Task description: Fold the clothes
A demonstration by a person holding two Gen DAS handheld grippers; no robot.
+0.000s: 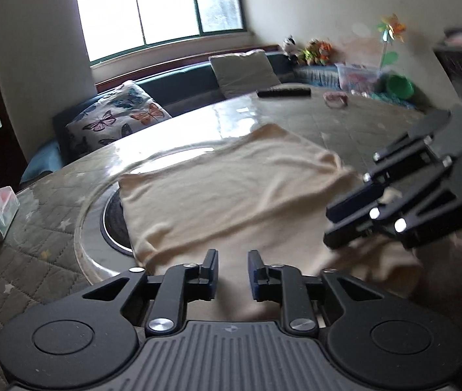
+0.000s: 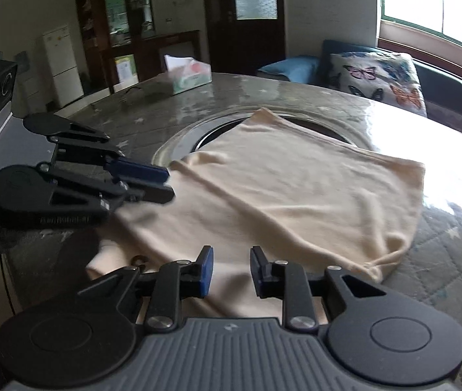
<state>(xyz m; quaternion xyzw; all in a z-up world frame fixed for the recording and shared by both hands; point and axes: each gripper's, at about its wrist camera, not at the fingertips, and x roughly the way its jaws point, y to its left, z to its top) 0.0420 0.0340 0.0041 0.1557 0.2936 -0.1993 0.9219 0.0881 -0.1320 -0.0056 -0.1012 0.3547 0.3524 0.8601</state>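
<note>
Cream cloth (image 1: 231, 189) lies flat on the bench (image 1: 51, 267), directly at 12 o'clock from both tongs. The left tongs (image 1: 232, 272) and right tongs (image 2: 231, 268) stand part open, empty; its long axis runs toward 1 o'clock.

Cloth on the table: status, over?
Left tongs open, right tongs open. Cloth half folded, flat on table. Nothing in the way.

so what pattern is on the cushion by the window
Colourful butterflies on white cushion, clearest in the right wrist view.
</note>
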